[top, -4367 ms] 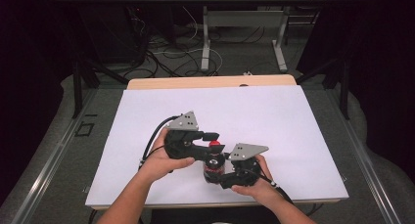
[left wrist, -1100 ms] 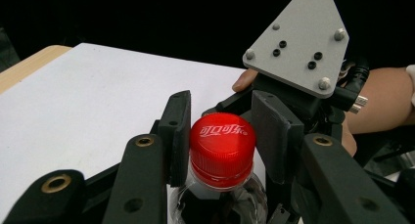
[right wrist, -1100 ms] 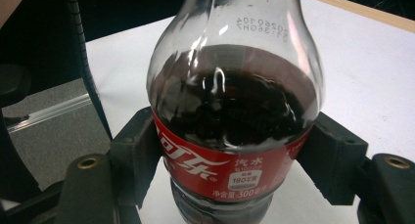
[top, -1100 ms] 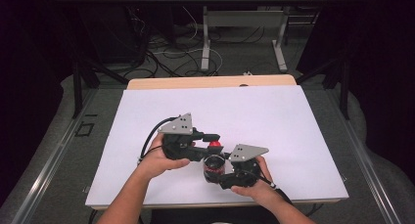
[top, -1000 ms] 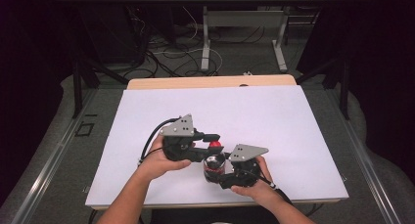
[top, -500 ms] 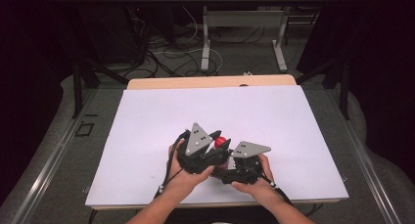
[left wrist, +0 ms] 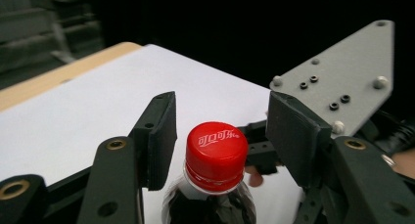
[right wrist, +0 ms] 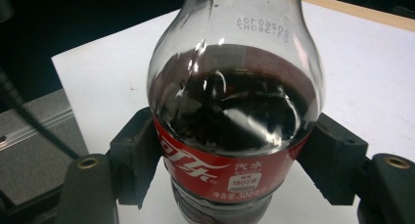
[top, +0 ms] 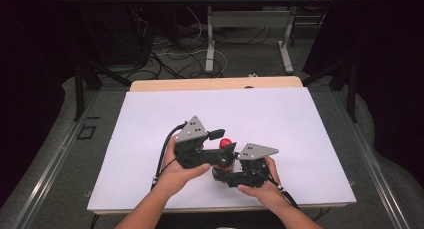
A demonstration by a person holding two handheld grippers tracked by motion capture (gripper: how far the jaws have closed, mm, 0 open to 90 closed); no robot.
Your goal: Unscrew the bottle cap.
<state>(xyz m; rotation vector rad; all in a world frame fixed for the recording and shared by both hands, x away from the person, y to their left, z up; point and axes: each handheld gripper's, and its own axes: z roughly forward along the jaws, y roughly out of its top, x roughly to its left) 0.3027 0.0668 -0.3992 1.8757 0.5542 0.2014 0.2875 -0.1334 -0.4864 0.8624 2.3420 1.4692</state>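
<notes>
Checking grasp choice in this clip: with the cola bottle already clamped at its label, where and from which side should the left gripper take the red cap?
Grip the red cap on its ribbed side wall, coming level so one of the left gripper fingers lands on each side. The cap is round and upright, and the fingers stand apart from it. The right gripper steadies the bottle at the label.

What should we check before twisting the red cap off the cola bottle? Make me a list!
1. Right gripper shut on the bottle at its label: ok.
2. Cap sits between the left gripper fingers: ok.
3. Left fingers pressing on the cap: not ok; they have just been opening, with gaps on both sides.
4. Bottle upright: ok.
5. Cap already loosened: cannot tell.
6. Table around the bottle bare: ok.
</notes>
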